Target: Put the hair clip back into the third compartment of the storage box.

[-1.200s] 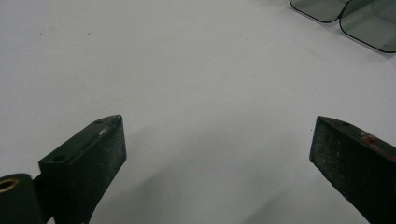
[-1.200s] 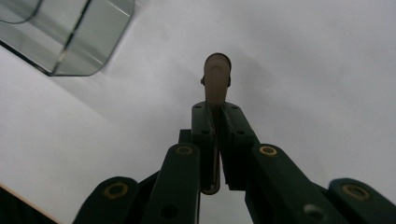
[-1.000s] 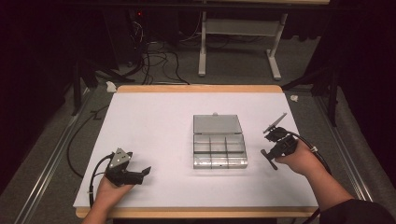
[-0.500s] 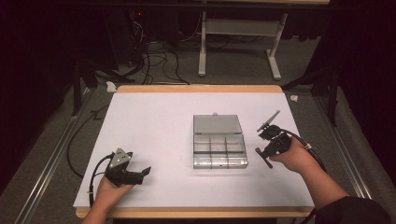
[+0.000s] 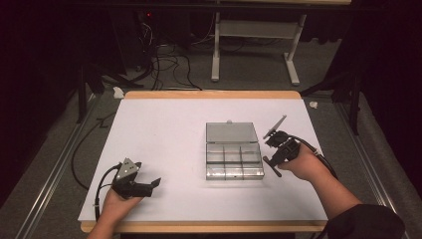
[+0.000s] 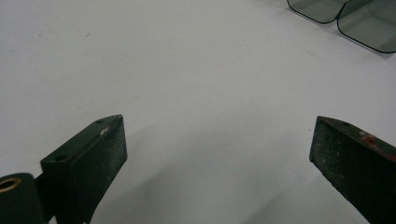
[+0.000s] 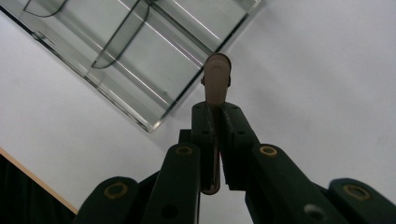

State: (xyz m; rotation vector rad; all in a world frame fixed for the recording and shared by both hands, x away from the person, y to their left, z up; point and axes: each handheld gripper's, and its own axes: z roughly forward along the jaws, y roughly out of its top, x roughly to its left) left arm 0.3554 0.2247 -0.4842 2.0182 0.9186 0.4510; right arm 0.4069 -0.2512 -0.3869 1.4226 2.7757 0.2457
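A clear plastic compartment box [image 5: 234, 158] lies open in the middle of the white table, its lid [image 5: 231, 132] flat behind it and its compartments bare. My right gripper [image 5: 271, 136] hovers just off the box's right side, shut on a thin tan stick [image 5: 277, 124] that juts up and away past the jaws. In the right gripper view the stick [image 7: 216, 81] pokes out of my shut gripper [image 7: 215, 112], with the box's corner [image 7: 140, 60] beyond it. At the front left my left gripper [image 5: 152, 184] rests open on the table, and its view shows wide-apart jaws [image 6: 217, 140] over bare surface.
The white table cover [image 5: 164, 129] has a wooden rim [image 5: 214, 93]. The box's front compartments [image 6: 359, 18] peek in at the top right of the left gripper view. Cables and a desk frame [image 5: 254, 45] stand on the floor beyond the table.
My right gripper has shifted left with the stick, closer to the box's right side. The left gripper has stayed put.
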